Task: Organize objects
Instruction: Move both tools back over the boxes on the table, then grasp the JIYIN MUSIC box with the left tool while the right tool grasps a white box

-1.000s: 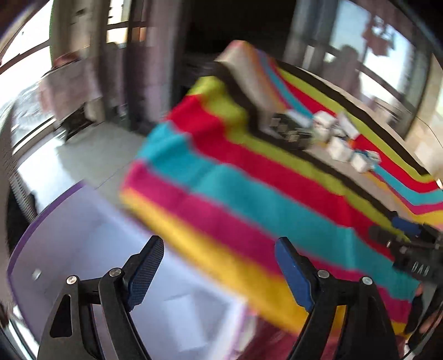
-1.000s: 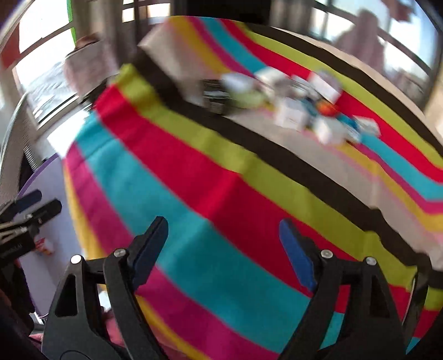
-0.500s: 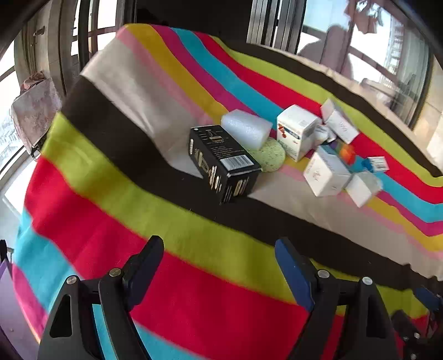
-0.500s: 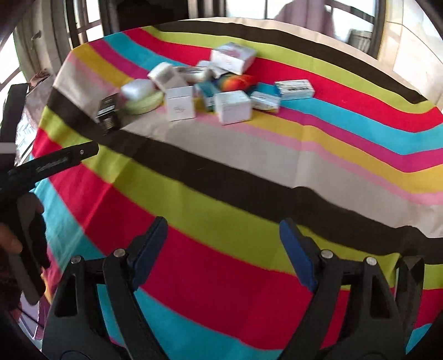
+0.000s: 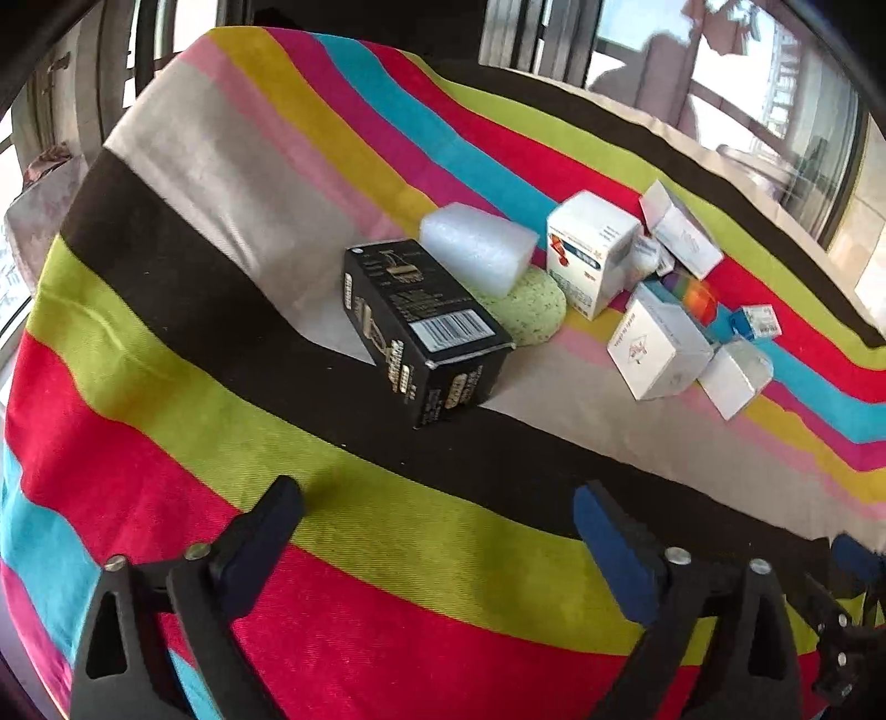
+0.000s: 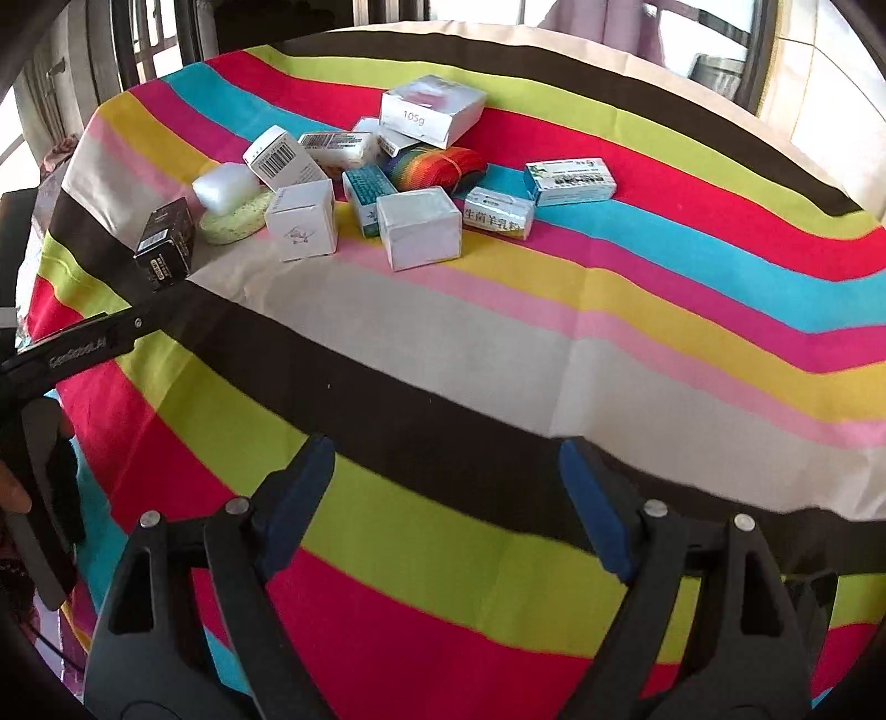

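Observation:
A pile of small items lies on a striped tablecloth (image 5: pixel 166 421). A black box (image 5: pixel 421 327) is nearest my left gripper (image 5: pixel 437 515), which is open and empty a short way in front of it. Behind the box are a white foam block (image 5: pixel 476 249), a green sponge (image 5: pixel 531 310) and several white boxes (image 5: pixel 592 249). In the right wrist view the same pile shows at the far left: black box (image 6: pixel 166 238), white boxes (image 6: pixel 421 227), a rainbow-coloured bundle (image 6: pixel 437 166). My right gripper (image 6: pixel 446 471) is open and empty, well short of the pile.
The left gripper's body (image 6: pixel 72 349) reaches in at the left edge of the right wrist view. Window frames and railings (image 5: pixel 554 39) stand beyond the table's far edge. The cloth drops off at the table's left edge (image 5: pixel 22 310).
Both grippers have swung from the table's left edge and a purple-rimmed white bin toward the pile. The left gripper has come closer to the black box. Both stay open.

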The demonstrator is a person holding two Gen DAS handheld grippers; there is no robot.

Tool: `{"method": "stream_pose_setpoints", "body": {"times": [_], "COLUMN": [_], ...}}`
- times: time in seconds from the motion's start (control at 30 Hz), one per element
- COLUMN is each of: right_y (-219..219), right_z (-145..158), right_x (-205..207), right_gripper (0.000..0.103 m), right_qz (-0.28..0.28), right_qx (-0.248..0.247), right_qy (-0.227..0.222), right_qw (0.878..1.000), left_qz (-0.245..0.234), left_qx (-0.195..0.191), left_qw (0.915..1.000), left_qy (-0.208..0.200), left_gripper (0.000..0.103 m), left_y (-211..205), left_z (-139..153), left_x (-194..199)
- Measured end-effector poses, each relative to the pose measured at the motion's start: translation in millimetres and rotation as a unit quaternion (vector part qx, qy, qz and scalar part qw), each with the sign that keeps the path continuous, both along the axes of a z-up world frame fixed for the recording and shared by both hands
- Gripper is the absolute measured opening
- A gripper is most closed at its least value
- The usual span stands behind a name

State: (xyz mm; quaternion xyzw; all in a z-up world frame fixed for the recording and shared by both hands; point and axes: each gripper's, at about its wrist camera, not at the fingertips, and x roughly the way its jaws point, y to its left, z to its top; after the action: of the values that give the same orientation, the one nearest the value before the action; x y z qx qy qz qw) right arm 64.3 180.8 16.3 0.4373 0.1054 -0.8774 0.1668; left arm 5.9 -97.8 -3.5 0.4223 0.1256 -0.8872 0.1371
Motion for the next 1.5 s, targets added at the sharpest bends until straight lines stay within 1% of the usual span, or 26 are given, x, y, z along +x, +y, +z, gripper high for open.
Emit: {"method": "stream_pose_setpoints", "body": {"times": [0.17, 0.23, 0.43, 0.6, 0.7, 1.0, 1.17, 1.33, 1.37, 1.4, 1.43, 1.47, 1.5], "right_y": [-11, -20, -47, -70, -76, -77, -71, -56, -54, -52, -50, -49, -47], "right_z": [-5, -8, -14, -13, -14, -18, -19, -19, -18, -17, -14, -11, -11], "right_x": [-14, -20, -46, -66, -76, -105, -113, -124, -125, -125, -123, -122, -121], "right_gripper": [0.087, 0.089, 0.092, 0.092, 0.094, 0.099, 0.099, 0.098, 0.091, 0.069, 0.054, 0.051, 0.051], "right_qz": [0.009, 0.021, 0.051, 0.075, 0.081, 0.081, 0.098, 0.110, 0.110, 0.109, 0.117, 0.125, 0.127], "right_qx": [0.012, 0.017, 0.025, 0.037, 0.038, 0.016, 0.010, -0.005, -0.008, -0.009, -0.014, -0.017, -0.017], "right_qy": [-0.008, -0.012, -0.022, -0.021, -0.019, -0.028, -0.027, -0.019, -0.017, -0.012, -0.002, 0.004, 0.001], "right_qw": [1.000, 1.000, 0.998, 0.996, 0.996, 0.996, 0.995, 0.994, 0.994, 0.994, 0.993, 0.992, 0.992], "left_qz": [-0.005, -0.005, -0.005, -0.005, -0.005, -0.004, -0.005, -0.004, -0.004, -0.004, -0.004, -0.004, -0.004], "left_qx": [-0.033, -0.041, -0.041, -0.040, -0.040, -0.040, -0.040, -0.040, -0.040, -0.040, -0.039, -0.040, -0.039], "left_qw": [0.9991, 0.9987, 0.9987, 0.9987, 0.9987, 0.9987, 0.9987, 0.9988, 0.9987, 0.9988, 0.9988, 0.9988, 0.9988], "left_qy": [-0.025, -0.030, -0.030, -0.030, -0.030, -0.030, -0.030, -0.030, -0.030, -0.030, -0.030, -0.030, -0.030], "left_gripper": [0.103, 0.103, 0.103, 0.103, 0.103, 0.103, 0.103, 0.103, 0.103, 0.103, 0.103, 0.103, 0.103], "left_y": [11, 13, 14, 15, 15, 13, 13, 12, 12, 12, 12, 12, 11], "left_z": [-3, -5, -5, -5, -5, -4, -4, -4, -4, -4, -4, -4, -4], "left_x": [-8, -11, -13, -15, -15, -10, -9, -7, -6, -6, -6, -6, -6]}}
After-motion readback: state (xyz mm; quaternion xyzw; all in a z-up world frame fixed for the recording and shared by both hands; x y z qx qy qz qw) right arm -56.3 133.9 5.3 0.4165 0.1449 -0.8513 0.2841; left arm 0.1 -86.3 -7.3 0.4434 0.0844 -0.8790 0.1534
